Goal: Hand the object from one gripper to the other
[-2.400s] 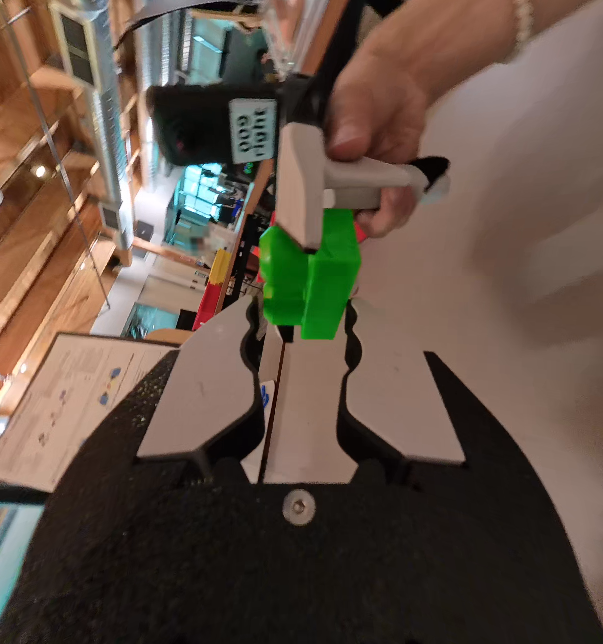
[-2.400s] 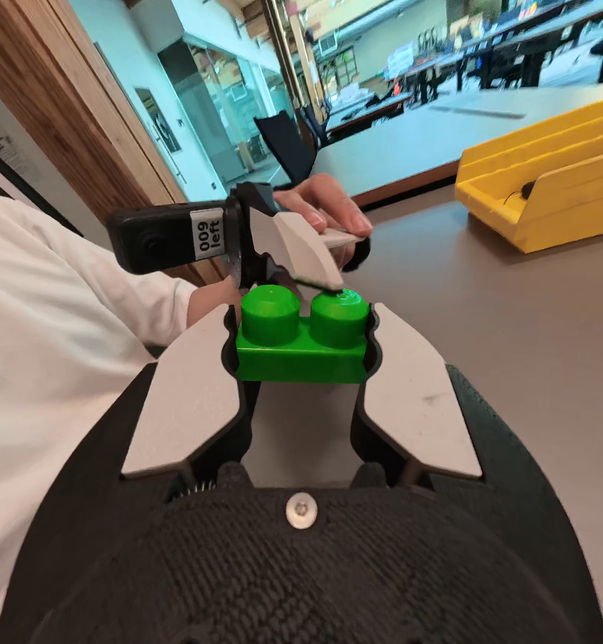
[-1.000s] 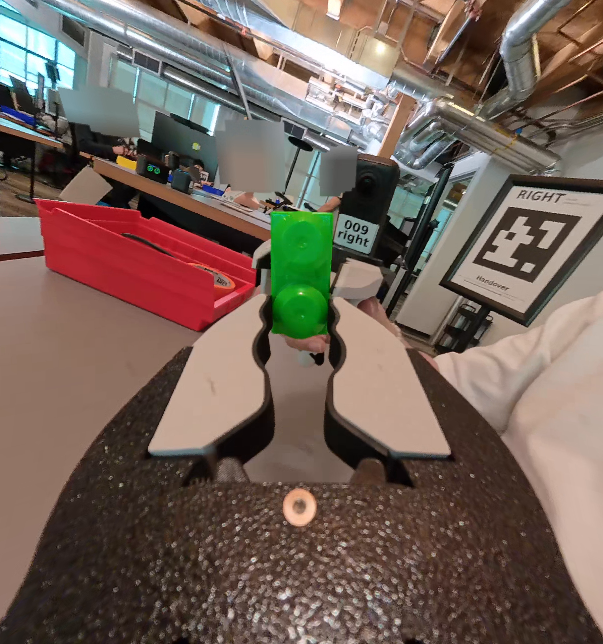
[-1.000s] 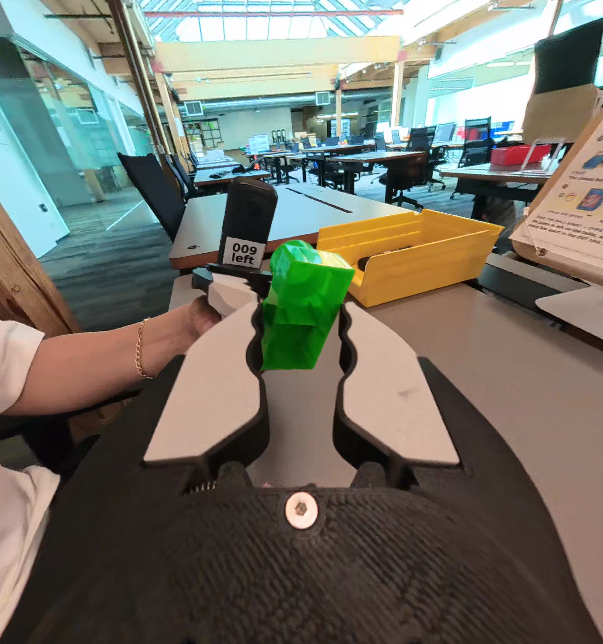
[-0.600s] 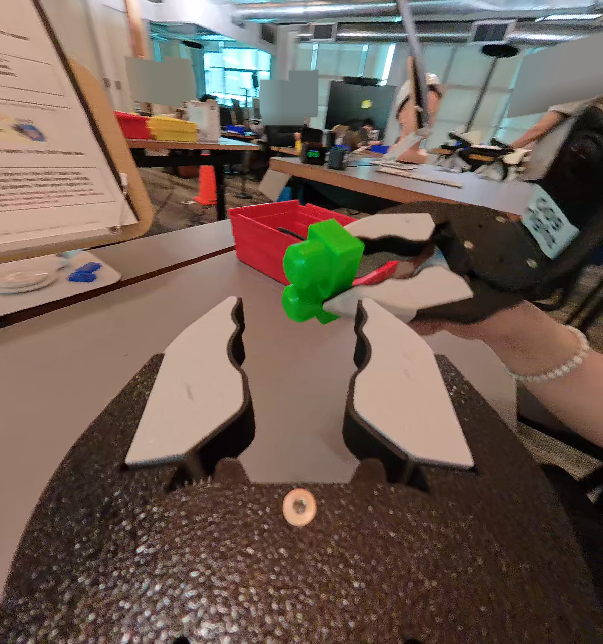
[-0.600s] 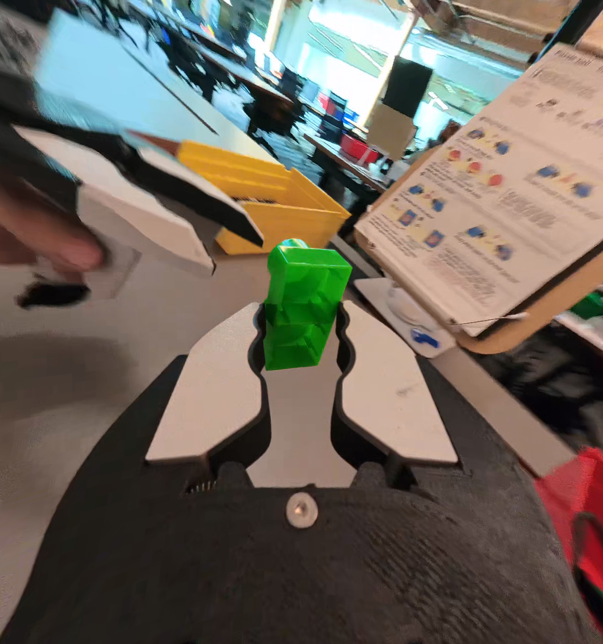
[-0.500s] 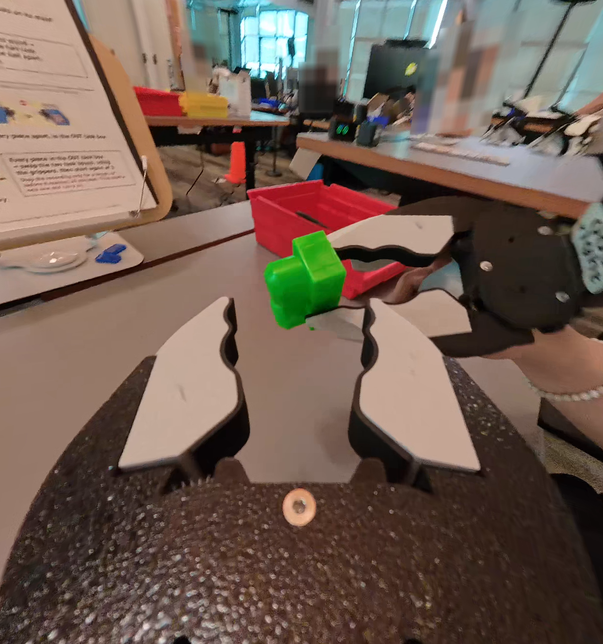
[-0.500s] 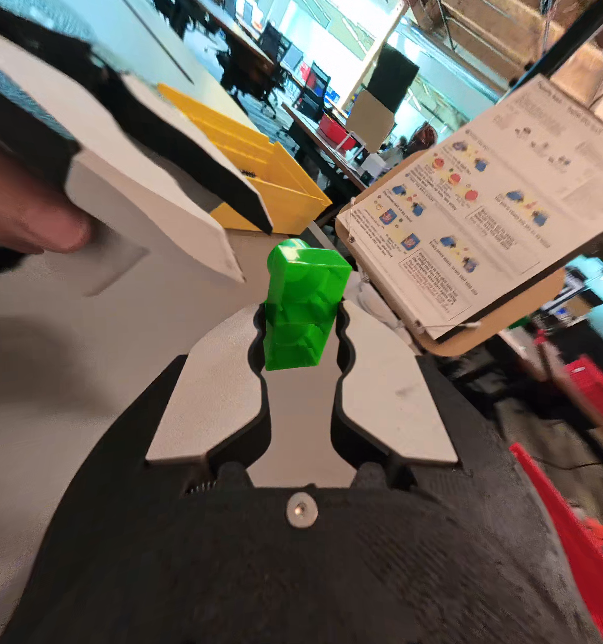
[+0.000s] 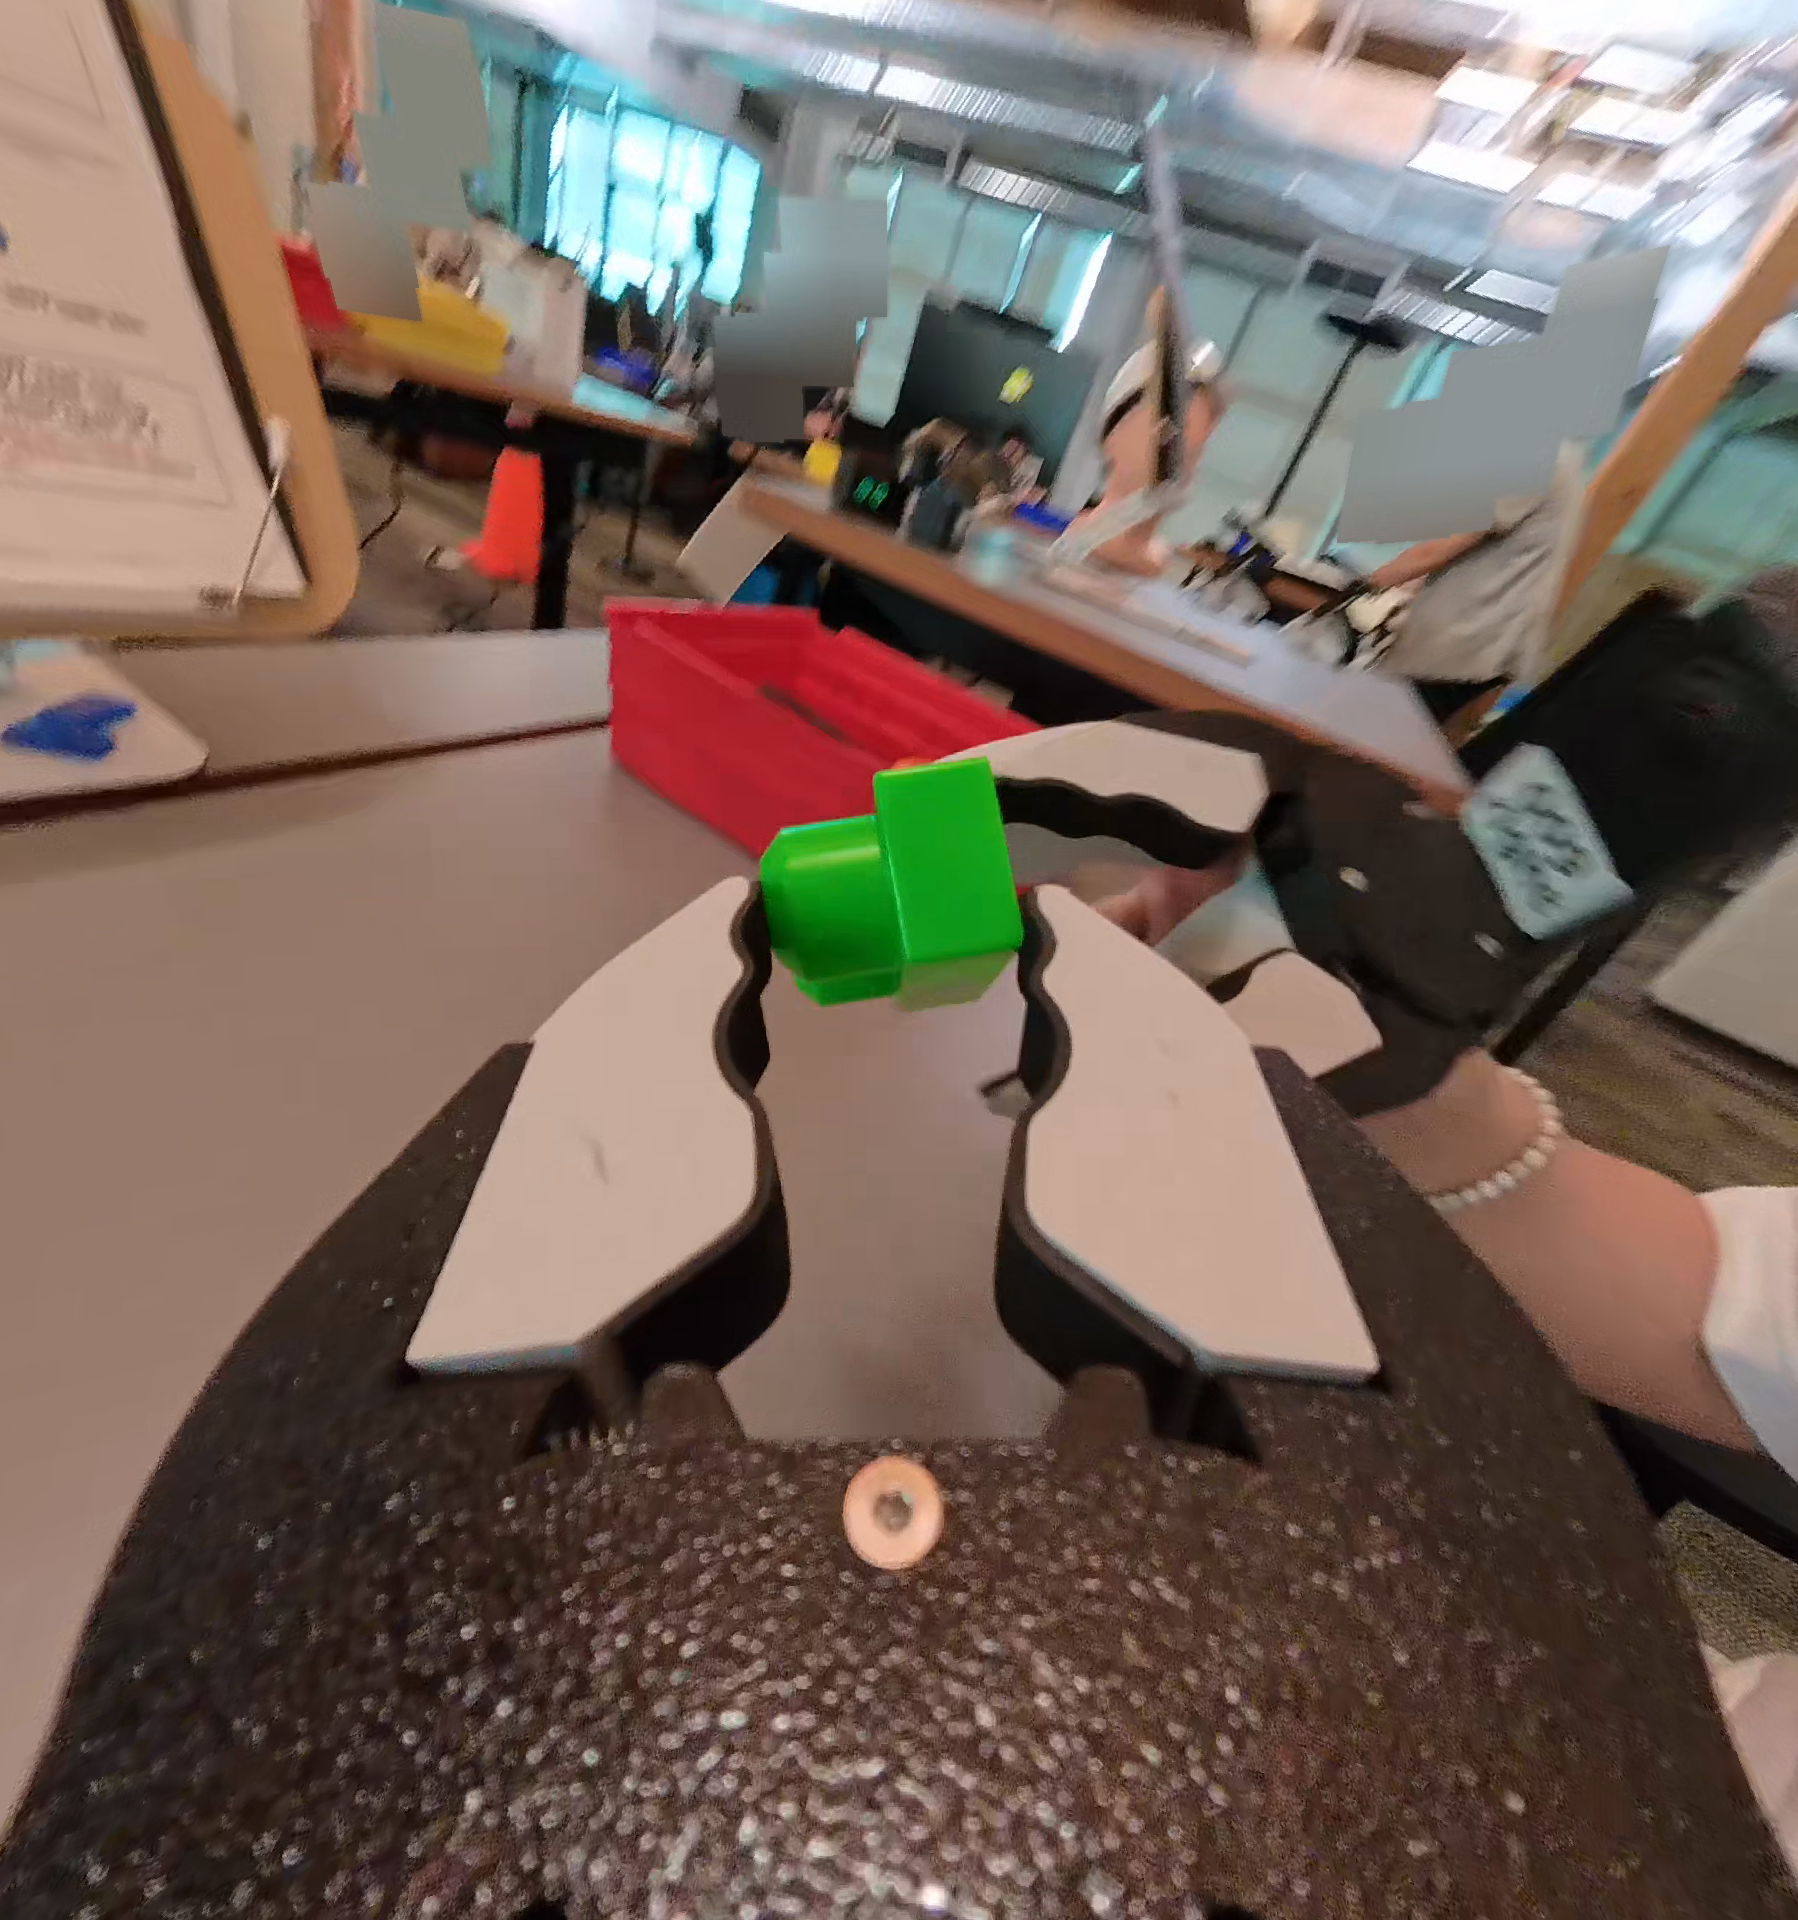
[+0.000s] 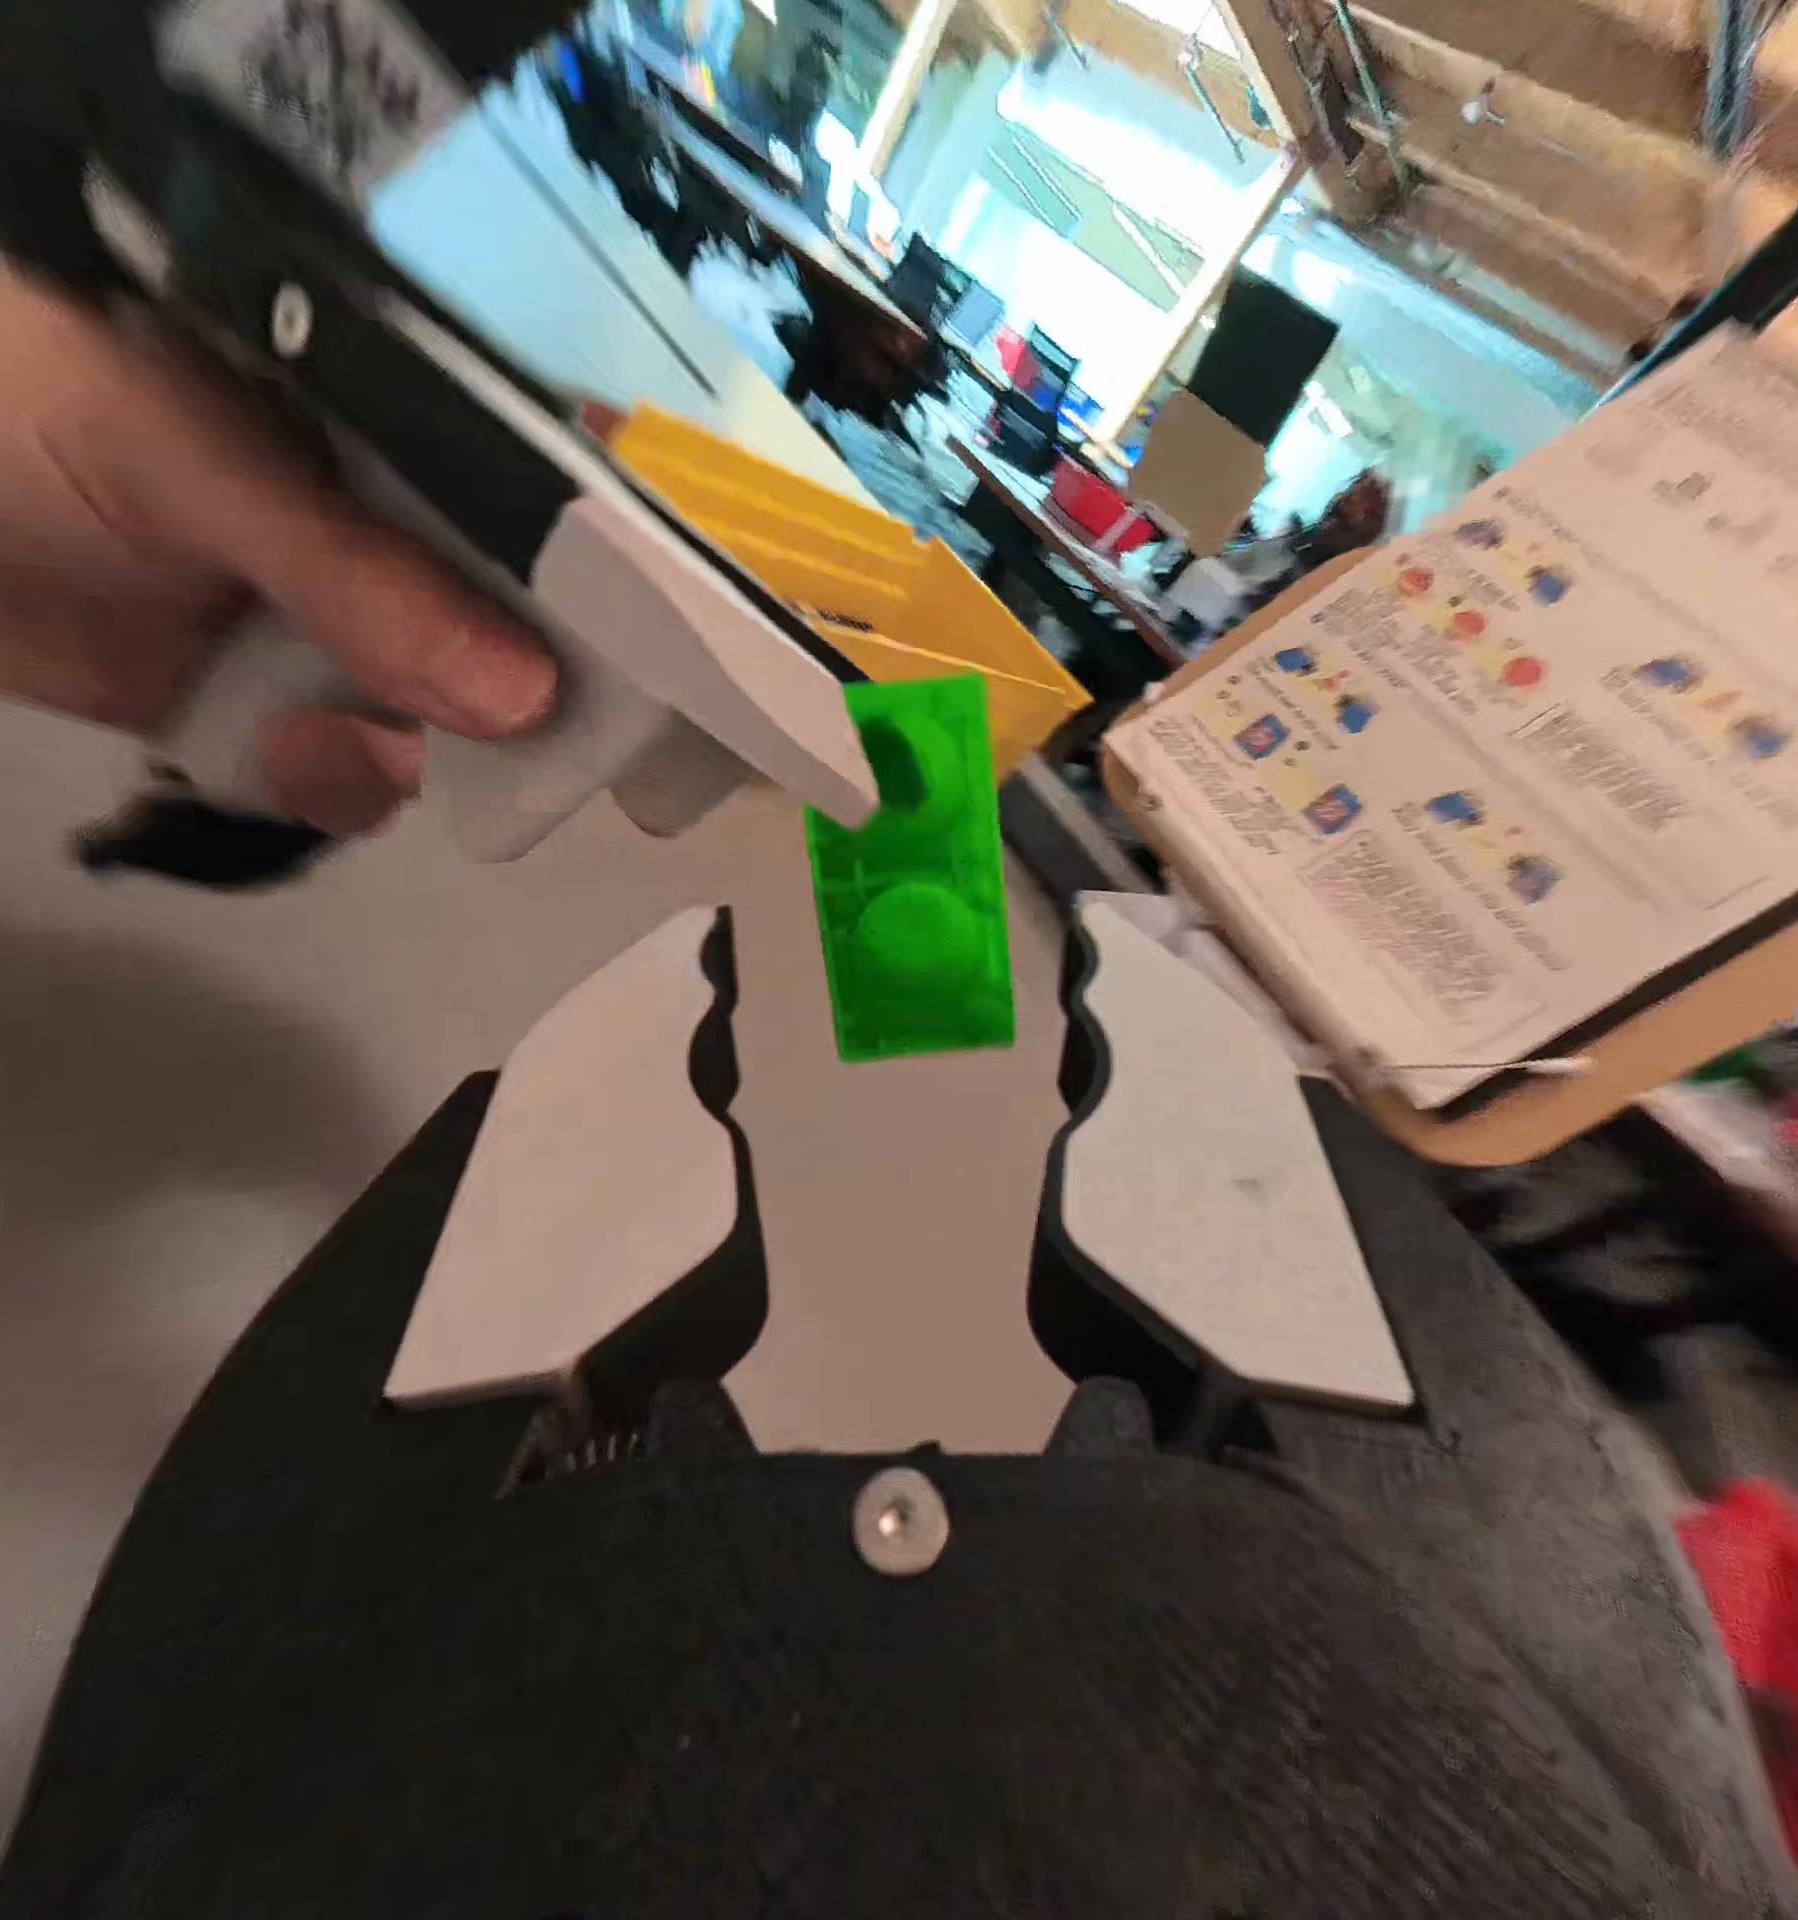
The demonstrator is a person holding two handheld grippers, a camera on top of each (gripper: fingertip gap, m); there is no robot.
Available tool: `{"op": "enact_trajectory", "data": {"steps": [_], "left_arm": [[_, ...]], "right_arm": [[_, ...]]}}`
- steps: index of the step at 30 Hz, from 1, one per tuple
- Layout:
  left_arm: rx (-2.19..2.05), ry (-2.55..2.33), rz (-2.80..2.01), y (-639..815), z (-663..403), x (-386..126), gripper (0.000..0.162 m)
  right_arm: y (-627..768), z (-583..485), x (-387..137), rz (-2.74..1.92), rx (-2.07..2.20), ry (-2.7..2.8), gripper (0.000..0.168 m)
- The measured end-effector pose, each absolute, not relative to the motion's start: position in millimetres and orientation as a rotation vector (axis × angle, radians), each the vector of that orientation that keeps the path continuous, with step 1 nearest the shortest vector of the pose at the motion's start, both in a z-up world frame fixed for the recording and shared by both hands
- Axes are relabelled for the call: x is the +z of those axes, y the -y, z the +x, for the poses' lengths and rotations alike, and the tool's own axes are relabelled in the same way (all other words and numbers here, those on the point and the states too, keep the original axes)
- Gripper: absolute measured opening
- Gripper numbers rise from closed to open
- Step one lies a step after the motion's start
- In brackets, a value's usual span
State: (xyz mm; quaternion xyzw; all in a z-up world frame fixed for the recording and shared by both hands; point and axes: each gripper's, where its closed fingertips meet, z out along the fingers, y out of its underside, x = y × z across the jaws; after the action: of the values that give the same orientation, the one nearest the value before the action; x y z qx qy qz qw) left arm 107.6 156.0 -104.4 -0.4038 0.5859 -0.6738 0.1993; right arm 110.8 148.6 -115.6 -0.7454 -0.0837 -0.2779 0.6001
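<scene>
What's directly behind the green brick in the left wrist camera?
Behind the green brick are the right gripper and a red bin. The brick covers the bin's near corner and the gripper's fingertips.

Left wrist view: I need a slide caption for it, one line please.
Left tool closed on a green brick as the right tool stands open behind it, above a grey table.

Your bright green plastic building brick [image 9: 895,894] is a small two-stud piece with a glossy surface, held in the air above the grey worktop [image 9: 251,987]. In the left wrist view it sits between the tips of your left gripper [image 9: 890,925], its round studs pointing left and touching the left fingertip. In the right wrist view you see its hollow underside [image 10: 916,873], long axis nearly upright, with two round sockets inside. There it hangs between the spread fingers of your right gripper [image 10: 900,935] without touching them.
</scene>
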Motion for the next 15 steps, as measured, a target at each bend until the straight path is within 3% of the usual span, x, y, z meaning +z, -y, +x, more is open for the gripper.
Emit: {"op": "enact_trajectory", "data": {"steps": [1,2,6,10,15], "left_arm": [[-1.948,-1.61,-1.068,-160,105,-97,0.045],[-2.009,-1.58,-0.99,-163,102,-89,0.045],[-2.172,-1.529,-0.561,-163,72,-65,0.045],[-2.109,-1.531,-0.233,-154,50,-68,0.045],[-2.072,-1.558,-0.069,-144,37,-75,0.045]], "right_arm": [[-147,110,-110,-1.703,-0.499,0.124,0.073],[-144,109,-102,-1.66,-0.348,0.04,0.082],[-137,90,-81,-1.45,0.441,-0.188,0.089],[-134,55,-76,-1.311,1.128,-0.226,0.079],[-137,45,-71,-1.209,1.356,-0.268,0.066]]}}
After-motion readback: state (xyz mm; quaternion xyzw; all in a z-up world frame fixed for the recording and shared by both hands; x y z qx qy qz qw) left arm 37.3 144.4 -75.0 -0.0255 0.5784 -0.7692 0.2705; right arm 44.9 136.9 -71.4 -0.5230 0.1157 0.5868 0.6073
